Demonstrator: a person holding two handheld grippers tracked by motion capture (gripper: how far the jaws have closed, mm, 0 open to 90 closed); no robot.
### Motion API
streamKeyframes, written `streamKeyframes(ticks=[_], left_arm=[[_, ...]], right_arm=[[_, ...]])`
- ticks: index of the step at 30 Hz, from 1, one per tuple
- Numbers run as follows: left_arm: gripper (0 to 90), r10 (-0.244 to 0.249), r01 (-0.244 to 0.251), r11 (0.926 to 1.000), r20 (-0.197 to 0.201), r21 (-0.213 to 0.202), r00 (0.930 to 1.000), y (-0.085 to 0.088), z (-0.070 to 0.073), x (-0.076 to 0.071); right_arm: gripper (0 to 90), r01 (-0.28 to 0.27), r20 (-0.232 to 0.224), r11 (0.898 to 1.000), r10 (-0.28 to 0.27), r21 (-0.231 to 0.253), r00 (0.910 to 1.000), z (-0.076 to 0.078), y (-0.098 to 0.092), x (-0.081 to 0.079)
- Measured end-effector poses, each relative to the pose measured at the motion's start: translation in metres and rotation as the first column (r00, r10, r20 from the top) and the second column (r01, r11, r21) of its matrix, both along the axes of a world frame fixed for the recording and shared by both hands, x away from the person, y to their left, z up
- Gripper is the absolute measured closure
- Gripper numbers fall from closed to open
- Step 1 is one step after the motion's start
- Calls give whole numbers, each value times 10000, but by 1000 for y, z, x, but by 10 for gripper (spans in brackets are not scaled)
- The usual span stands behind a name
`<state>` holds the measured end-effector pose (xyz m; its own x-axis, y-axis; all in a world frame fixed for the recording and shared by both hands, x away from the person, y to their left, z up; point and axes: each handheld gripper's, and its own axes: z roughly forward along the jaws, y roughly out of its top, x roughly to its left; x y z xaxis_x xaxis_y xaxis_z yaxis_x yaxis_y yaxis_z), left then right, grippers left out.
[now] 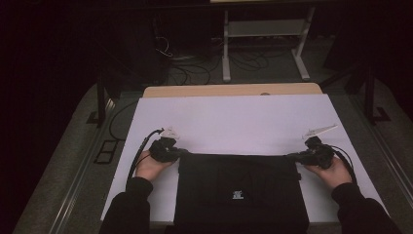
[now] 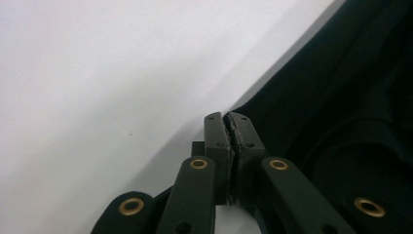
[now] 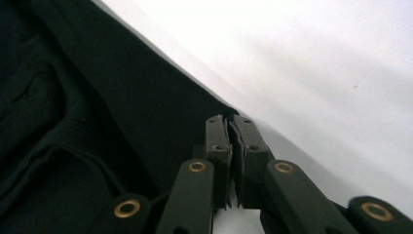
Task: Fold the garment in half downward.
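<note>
A black folded garment (image 1: 241,190) lies on the white table cover (image 1: 234,117) at the near edge, with a small white label (image 1: 237,195) on it. My left gripper (image 1: 182,152) sits at its far left corner and my right gripper (image 1: 290,157) at its far right corner, each held in a hand. In the left gripper view the jaws (image 2: 226,118) are pressed together with the corner of the dark cloth (image 2: 341,97) pinched between the pads. In the right gripper view the jaws (image 3: 229,119) are likewise shut on the edge of the cloth (image 3: 73,97).
White cover (image 2: 97,73) stretches beyond both grippers toward the far side. A strip of the wooden tabletop (image 1: 234,90) shows at the back. Behind the table, cables (image 1: 195,68) lie on the dark floor near a white metal stand (image 1: 265,29).
</note>
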<state>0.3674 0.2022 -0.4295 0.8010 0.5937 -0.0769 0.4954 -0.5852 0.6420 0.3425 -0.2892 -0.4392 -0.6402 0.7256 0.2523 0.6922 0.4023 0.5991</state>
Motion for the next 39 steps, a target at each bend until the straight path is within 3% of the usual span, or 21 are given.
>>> streamKeyframes(ticks=[5,11,19,28,39], left_arm=[[864,79,-114,9974,497,705,9987,-4,2,-3],[864,432,-540,9922,972,1120,9943,-6,7,-5],[864,701,-833,9912,1250,1031,9897,-2,12,-6],[864,1085,-1178,9914,1454,575,9834,4,22,0],[864,1041,-1165,9901,1470,779,9836,0,35,16]], right_arm=[[846,219,277,9997,-223,130,9994,6,-1,-2],[848,377,527,9993,-377,5,9979,10,0,-4],[848,518,871,9986,-510,-62,9949,15,4,-3],[848,634,1235,9980,-620,-77,9904,22,8,5],[848,616,1754,9974,-543,-365,9830,33,13,16]])
